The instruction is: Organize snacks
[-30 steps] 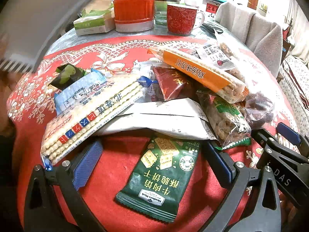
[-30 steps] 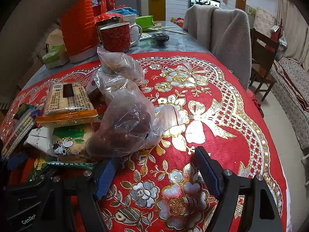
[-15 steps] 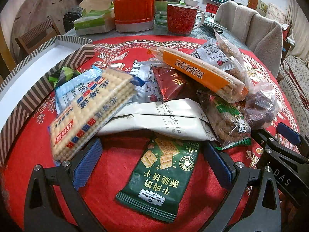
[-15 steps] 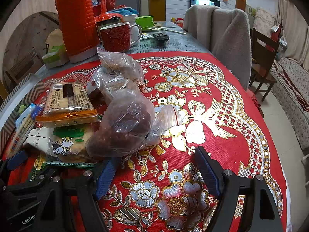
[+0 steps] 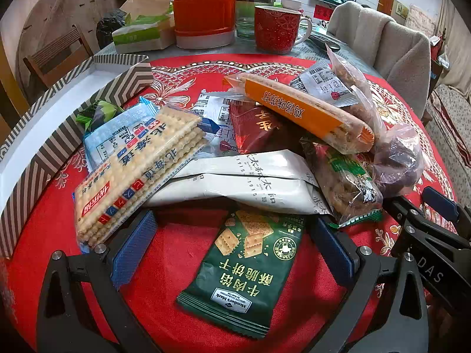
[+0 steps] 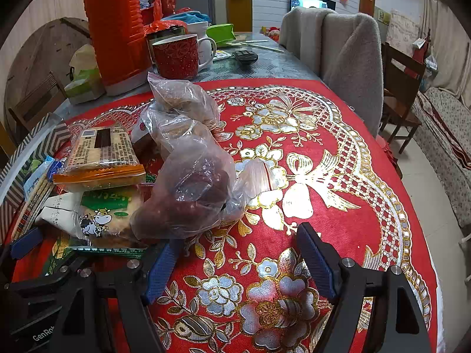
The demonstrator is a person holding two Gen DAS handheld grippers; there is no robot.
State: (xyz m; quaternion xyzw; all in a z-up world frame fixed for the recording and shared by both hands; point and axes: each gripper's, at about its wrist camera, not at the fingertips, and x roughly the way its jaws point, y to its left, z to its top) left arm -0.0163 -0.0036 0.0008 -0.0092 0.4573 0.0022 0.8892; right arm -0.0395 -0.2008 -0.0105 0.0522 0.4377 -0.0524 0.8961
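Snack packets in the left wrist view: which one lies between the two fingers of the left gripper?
The dark green cracker packet. It lies flat on the red cloth inside the open left gripper, while the other packets are piled beyond it.

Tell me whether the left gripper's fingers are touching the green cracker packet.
Apart. The left wrist view shows the left gripper open, red cloth visible between each blue finger pad and the green cracker packet lying flat between them.

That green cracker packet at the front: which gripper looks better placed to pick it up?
Probably the left gripper: it is open with the green cracker packet lying between its fingers. The right gripper, also open, faces bare tablecloth.
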